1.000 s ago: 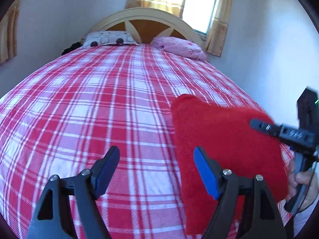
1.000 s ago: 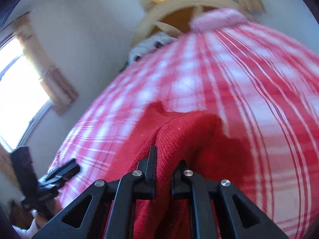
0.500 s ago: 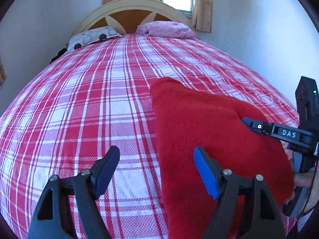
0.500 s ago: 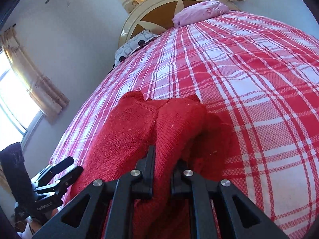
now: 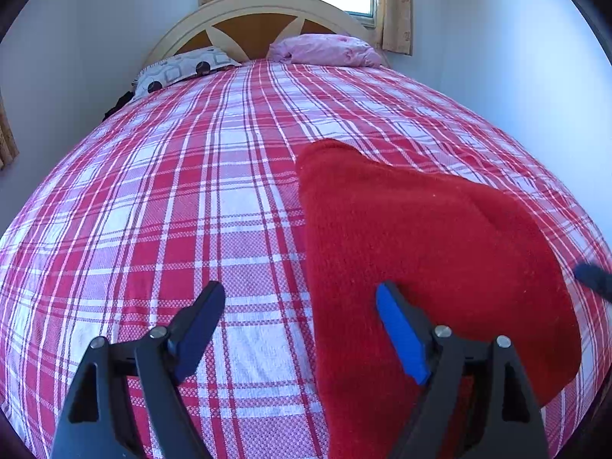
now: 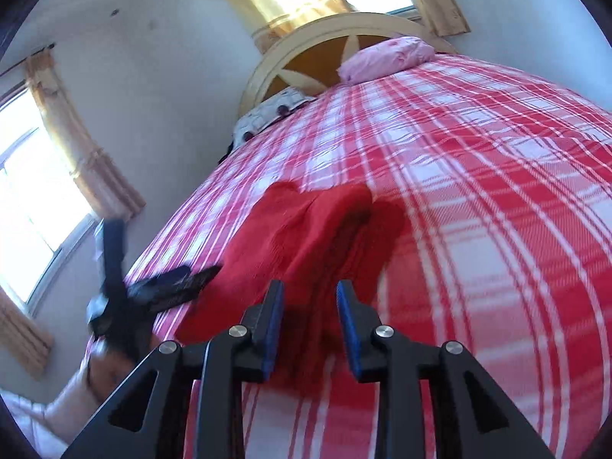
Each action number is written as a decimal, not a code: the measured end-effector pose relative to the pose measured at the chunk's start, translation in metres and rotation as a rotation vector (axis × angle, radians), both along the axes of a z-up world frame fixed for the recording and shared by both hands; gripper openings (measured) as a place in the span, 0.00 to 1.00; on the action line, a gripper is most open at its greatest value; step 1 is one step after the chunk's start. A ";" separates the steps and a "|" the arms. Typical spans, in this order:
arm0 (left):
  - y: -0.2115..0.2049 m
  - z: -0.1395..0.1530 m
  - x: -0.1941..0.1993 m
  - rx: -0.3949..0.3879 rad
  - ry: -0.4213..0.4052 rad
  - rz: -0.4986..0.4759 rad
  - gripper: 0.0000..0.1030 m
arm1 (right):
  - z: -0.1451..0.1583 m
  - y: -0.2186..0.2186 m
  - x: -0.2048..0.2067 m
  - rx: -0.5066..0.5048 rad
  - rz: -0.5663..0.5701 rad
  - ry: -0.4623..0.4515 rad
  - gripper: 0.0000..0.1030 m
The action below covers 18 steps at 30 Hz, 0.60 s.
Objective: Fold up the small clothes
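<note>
A red knitted garment [image 5: 420, 244] lies folded on the red-and-white plaid bed [image 5: 183, 199]. My left gripper [image 5: 302, 329] is open just above the bed, its right finger over the garment's near left edge, holding nothing. In the right wrist view the garment [image 6: 306, 237] lies bunched in front of my right gripper [image 6: 310, 317], which is open with the cloth's near edge between its pads. The left gripper [image 6: 168, 287] shows blurred at the garment's left side. The right gripper's tip [image 5: 593, 285] shows at the right edge of the left wrist view.
A patterned pillow [image 5: 179, 72] and a pink pillow [image 5: 325, 49] lie at the cream headboard [image 5: 260, 11]. White walls flank the bed. Curtained windows [image 6: 46, 199] are on the left and behind the headboard.
My right gripper has opened and let go of the red garment, which now lies lower on the bed. The right gripper has drawn back toward the edge of the left view.
</note>
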State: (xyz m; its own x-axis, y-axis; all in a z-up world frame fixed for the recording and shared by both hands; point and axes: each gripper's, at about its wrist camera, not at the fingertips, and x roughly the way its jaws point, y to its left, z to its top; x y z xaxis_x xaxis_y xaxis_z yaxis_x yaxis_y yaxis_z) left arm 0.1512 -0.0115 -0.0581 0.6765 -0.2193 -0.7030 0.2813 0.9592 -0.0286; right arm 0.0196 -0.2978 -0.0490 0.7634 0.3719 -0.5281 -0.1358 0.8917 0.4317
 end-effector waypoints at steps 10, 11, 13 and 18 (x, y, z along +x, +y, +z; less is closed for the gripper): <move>0.008 0.002 0.002 -0.027 0.036 0.007 0.85 | -0.019 0.073 0.007 -0.308 0.215 -0.025 0.29; 0.008 0.003 0.001 -0.030 0.038 0.009 0.85 | -0.025 0.073 0.017 -0.320 0.198 0.014 0.29; 0.009 0.002 0.001 -0.029 0.043 0.010 0.85 | -0.030 0.067 0.029 -0.262 0.191 0.061 0.29; 0.008 0.002 0.001 -0.024 0.043 0.009 0.85 | -0.029 0.057 0.024 -0.160 0.199 0.085 0.28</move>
State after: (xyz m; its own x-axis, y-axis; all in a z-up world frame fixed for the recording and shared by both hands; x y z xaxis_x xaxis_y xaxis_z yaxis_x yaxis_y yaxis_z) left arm 0.1525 -0.0032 -0.0561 0.6478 -0.2307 -0.7261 0.2710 0.9605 -0.0634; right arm 0.0440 -0.2410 -0.0777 0.6340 0.4172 -0.6511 -0.2851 0.9088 0.3047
